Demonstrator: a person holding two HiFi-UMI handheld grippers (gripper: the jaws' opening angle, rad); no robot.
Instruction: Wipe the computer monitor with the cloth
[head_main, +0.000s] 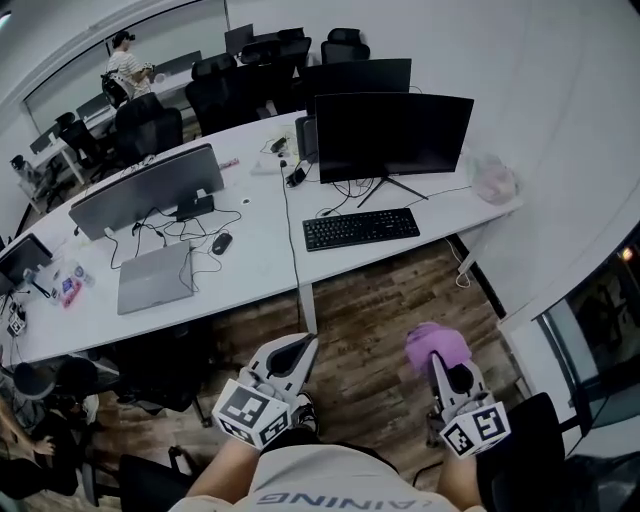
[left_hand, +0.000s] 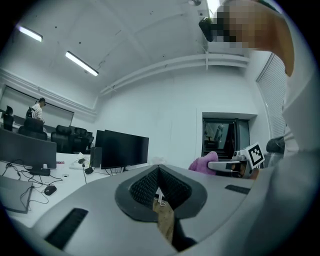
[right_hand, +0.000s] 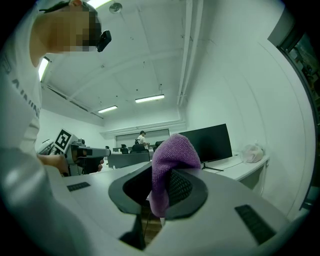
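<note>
Cloth (head_main: 437, 345), purple, pinched in right gripper (head_main: 448, 372). Left gripper (head_main: 292, 356) jaws pressed together, empty. Monitor (head_main: 392, 135) upright near desk (head_main: 262, 262) far edge, well apart from both.

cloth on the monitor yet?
No: the cloth sits clamped in the right gripper above the floor, apart from the monitor.

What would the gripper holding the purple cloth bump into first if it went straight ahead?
Probably the white desk's front edge, near the keyboard, before the black monitor; depth is unclear.
</note>
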